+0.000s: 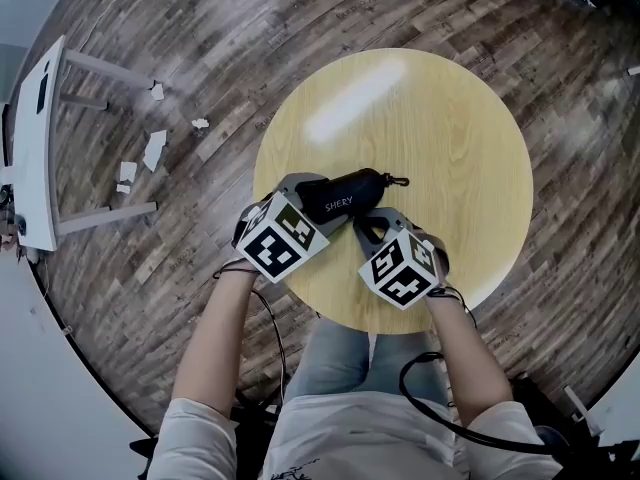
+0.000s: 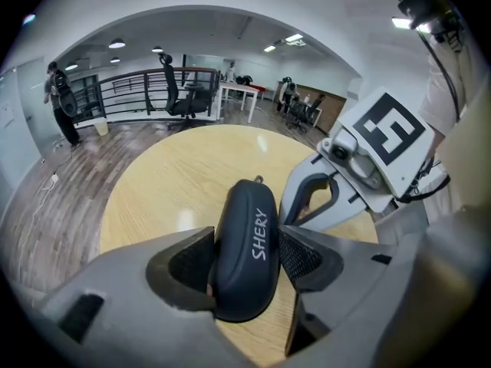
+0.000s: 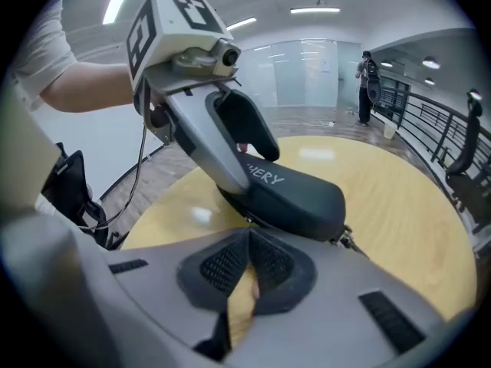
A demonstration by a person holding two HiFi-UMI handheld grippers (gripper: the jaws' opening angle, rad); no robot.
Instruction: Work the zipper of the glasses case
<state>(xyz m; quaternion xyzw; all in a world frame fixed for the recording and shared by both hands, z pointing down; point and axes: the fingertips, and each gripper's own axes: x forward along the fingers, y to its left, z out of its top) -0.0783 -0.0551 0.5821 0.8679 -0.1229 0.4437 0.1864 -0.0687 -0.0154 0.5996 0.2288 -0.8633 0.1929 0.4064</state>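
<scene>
A black glasses case (image 1: 345, 196) marked SHERY lies near the front of the round wooden table (image 1: 430, 118). My left gripper (image 1: 316, 194) is shut on the case's near end, and its pads press both sides of the case (image 2: 245, 244). The zipper pull (image 1: 400, 180) sticks out at the far right end. My right gripper (image 1: 367, 224) sits just in front of the case, jaws shut with nothing between them. In the right gripper view the case (image 3: 299, 194) lies beyond the closed pads (image 3: 230, 265), with the pull (image 3: 347, 240) at its right end.
The table edge lies close behind both grippers. A white furniture piece (image 1: 35, 138) and paper scraps (image 1: 150, 148) are on the wood floor at the left. Office chairs (image 2: 173, 90) and a railing stand far off, with a person (image 2: 57, 102) beside them.
</scene>
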